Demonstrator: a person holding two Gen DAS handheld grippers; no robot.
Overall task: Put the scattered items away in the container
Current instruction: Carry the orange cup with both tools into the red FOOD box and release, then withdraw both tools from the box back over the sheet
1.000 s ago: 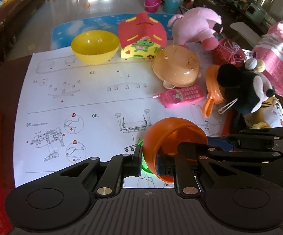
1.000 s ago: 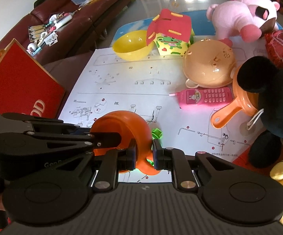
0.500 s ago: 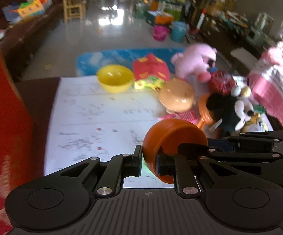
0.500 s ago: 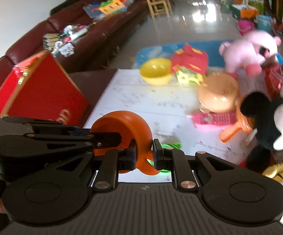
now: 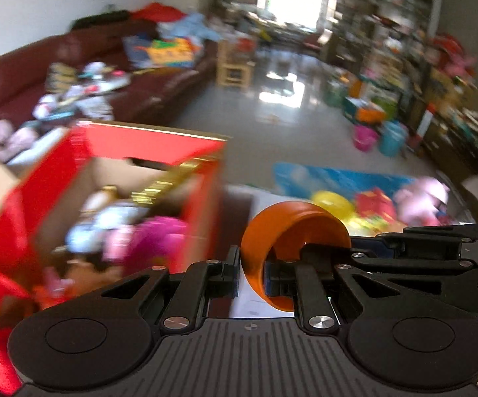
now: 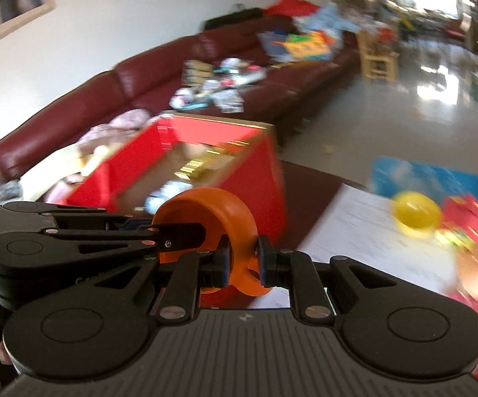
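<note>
Orange plastic toy pot (image 5: 292, 231), round with a loop handle, is carried between both tools, clear of the white instruction sheet (image 6: 364, 231), just right of the red cardboard box (image 5: 159, 147). I've got the left gripper (image 5: 251, 269) clenched on the pot's rim wall, one finger outside and one inside the bowl; the right gripper (image 6: 243, 261) is clenched on the loop handle on the opposite side. Two-point hold makes sense to me: the pot is wide and slick, one pinch on a thin wall would probably let it swing. Mouth is tipped sideways, so it's hanging from the pinches, not resting on anything. Box is open at the top, brown inside, already holding soft toys, a magenta one (image 5: 159, 235) nearest; blur is too heavy to name the rest. Near right corner of the box (image 6: 272, 178) stands between the pot and the opening, so I judge the pot has to clear that edge before going in. Free room inside looks best toward the far wall, where bare cardboard shows. Dark red sofa (image 6: 139, 86) sits beyond the box, no obstacle. Remaining scatter stays far right on the sheet: yellow plastic bowl (image 6: 416, 213), red-roofed toy house (image 5: 374, 203), pink plush pig (image 5: 424, 198), well apart from my path. Risk as I see it: rim clipping the box corner and twisting the pot out of the left pinch.
</note>
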